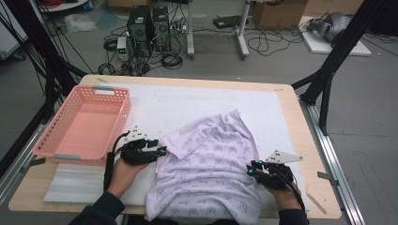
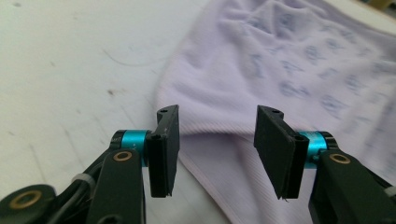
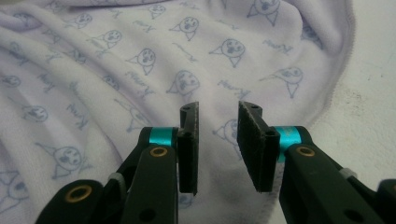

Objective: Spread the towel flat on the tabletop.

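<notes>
A pale lilac garment (image 1: pixel 206 164) printed with small cat faces lies crumpled on the white mat, reaching down to the table's front edge. My left gripper (image 1: pixel 162 151) sits at the garment's left edge. In the left gripper view it (image 2: pixel 217 149) is open, and the hem of the garment (image 2: pixel 289 70) lies beyond the gap with neither pad touching it. My right gripper (image 1: pixel 251 169) rests at the garment's lower right side. In the right gripper view it (image 3: pixel 218 144) stands open with a narrow gap, just over the printed cloth (image 3: pixel 140 60), and nothing is pinched.
A pink plastic basket (image 1: pixel 112 89) with nothing in it stands at the table's left. A white mat (image 1: pixel 187 101) covers the tabletop's middle, and a foam sheet (image 1: pixel 70 185) lies at the front left. Black frame struts, computers and cables stand on the floor beyond.
</notes>
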`<state>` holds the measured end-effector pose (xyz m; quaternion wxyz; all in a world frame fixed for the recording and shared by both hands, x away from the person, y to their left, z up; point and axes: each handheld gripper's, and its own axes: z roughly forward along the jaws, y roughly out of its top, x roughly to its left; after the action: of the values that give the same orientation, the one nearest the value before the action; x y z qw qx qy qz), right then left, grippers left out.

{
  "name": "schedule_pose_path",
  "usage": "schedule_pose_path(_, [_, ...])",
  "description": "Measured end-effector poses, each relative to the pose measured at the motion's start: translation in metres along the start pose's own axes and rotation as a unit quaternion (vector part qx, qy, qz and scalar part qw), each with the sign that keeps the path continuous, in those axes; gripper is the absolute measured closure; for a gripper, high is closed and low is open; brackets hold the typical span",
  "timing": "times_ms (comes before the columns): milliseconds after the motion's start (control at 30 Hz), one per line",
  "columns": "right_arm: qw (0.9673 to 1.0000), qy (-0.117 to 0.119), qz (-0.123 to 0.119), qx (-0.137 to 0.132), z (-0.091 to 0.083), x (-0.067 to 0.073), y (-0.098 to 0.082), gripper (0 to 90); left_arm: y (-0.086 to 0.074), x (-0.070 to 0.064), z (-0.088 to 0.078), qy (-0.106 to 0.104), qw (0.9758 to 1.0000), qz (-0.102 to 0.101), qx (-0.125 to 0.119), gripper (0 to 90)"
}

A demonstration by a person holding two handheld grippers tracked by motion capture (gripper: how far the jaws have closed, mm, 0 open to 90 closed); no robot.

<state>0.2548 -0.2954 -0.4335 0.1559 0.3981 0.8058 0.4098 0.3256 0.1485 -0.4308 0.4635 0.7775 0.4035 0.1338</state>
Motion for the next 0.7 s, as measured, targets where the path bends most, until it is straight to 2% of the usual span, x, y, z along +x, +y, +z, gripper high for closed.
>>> schedule_pose_path(67, [1.0,-0.002,0.001,0.002,0.0,0.0,-0.001,68.4,0.008,0.003,0.013,0.012,0.9998,0.004,0.012,50.6])
schedule_pose_path(133, [1.0,0.0,0.002,0.0,0.001,-0.001,-0.001,68.3,0.015,0.007,0.026,0.02,0.9992,0.007,0.035,50.5])
schedule_pose_path(200, [1.0,-0.002,0.002,-0.002,0.0,-0.002,-0.002,68.0,0.019,0.009,0.037,0.023,0.9988,0.002,0.043,50.5])
schedule_pose_path(267, [1.0,-0.001,0.003,-0.002,0.0,-0.002,-0.002,67.9,0.022,0.01,0.049,0.031,0.9966,0.017,0.075,51.7])
schedule_pose_path(300, [1.0,0.0,0.003,-0.001,0.0,-0.002,-0.002,67.9,0.022,0.011,0.053,0.029,0.9959,0.024,0.082,56.1])
schedule_pose_path(333, [1.0,0.0,0.005,-0.001,0.001,-0.002,-0.002,67.9,0.023,0.011,0.053,0.03,0.9962,0.03,0.077,59.3])
schedule_pose_path(367, [1.0,0.002,0.005,0.001,0.002,-0.002,-0.003,67.9,0.023,0.009,0.054,0.042,0.995,0.046,0.077,74.7])
schedule_pose_path(400, [1.0,0.001,0.004,0.001,0.003,-0.002,-0.003,67.8,0.023,0.01,0.055,0.05,0.994,0.061,0.076,83.3])
schedule_pose_path(433, [1.0,0.002,0.004,0.004,0.003,-0.002,-0.003,67.6,0.023,0.011,0.055,0.05,0.9945,0.057,0.072,84.2])
schedule_pose_path(500, [1.0,0.004,0.002,0.002,0.004,-0.003,-0.003,67.6,0.023,0.015,0.056,0.076,0.9929,0.063,0.066,85.9])
schedule_pose_path(533, [1.0,0.005,0.004,0.003,0.004,-0.002,-0.002,67.6,0.025,0.019,0.056,0.077,0.9931,0.055,0.07,86.1])
schedule_pose_path(600, [1.0,0.005,0.002,0.002,0.004,-0.001,-0.002,67.5,0.033,0.027,0.058,0.11,0.9906,0.045,0.069,86.4])
schedule_pose_path(667, [1.0,0.006,0.0,0.0,0.004,-0.001,-0.001,67.4,0.044,0.035,0.058,0.132,0.9887,0.034,0.062,86.5])
schedule_pose_path(700, [1.0,0.006,0.002,-0.001,0.005,-0.001,-0.001,67.1,0.048,0.038,0.059,0.139,0.9877,0.035,0.062,86.5])
